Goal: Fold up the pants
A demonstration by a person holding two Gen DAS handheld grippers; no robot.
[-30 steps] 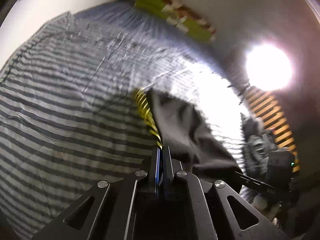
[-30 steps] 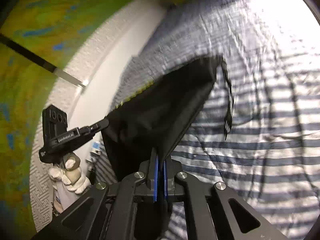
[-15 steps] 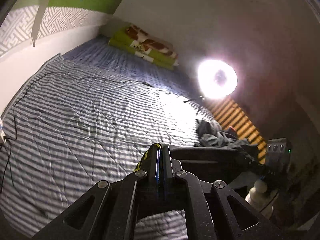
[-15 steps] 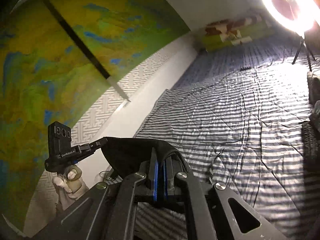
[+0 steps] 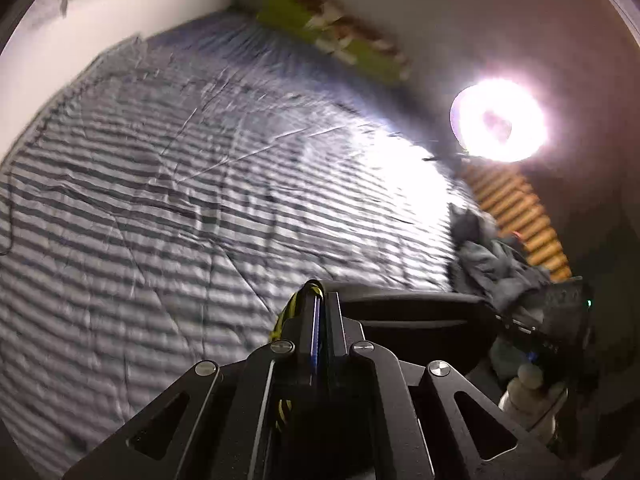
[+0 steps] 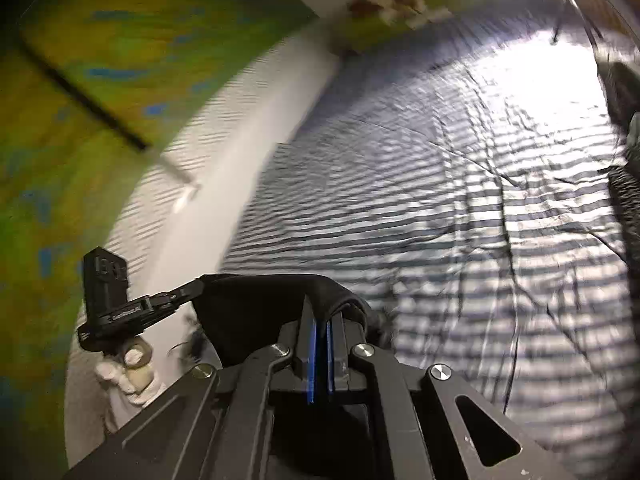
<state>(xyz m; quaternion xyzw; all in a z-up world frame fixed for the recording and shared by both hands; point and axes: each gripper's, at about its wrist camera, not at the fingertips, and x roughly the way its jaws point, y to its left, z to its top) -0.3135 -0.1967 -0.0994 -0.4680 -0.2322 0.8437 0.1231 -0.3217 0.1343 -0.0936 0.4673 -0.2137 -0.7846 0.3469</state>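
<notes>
Black pants [image 5: 416, 308] with a yellow-striped trim hang stretched between my two grippers above the striped bed [image 5: 168, 208]. My left gripper [image 5: 319, 294] is shut on one end of the top edge, the fabric pinched at its fingertips. In the right wrist view the same pants [image 6: 256, 304] drape over my right gripper [image 6: 320, 314], which is shut on the other end. Each camera sees the other gripper at the far end of the cloth, with a white-gloved hand [image 6: 132, 364] below it. The lower part of the pants is hidden under the grippers.
A bright ring light [image 5: 498, 120] glares at the bed's right side. A pile of grey clothes [image 5: 492, 256] lies near wooden slats [image 5: 516, 208]. Green patterned pillows [image 5: 332, 36] line the far wall. A green-yellow wall map [image 6: 80, 80] hangs at the left.
A second ago the pants hung bunched in front of both cameras. Both grippers rose and swung, and the pants' top edge now runs taut and level between them; the views are blurred.
</notes>
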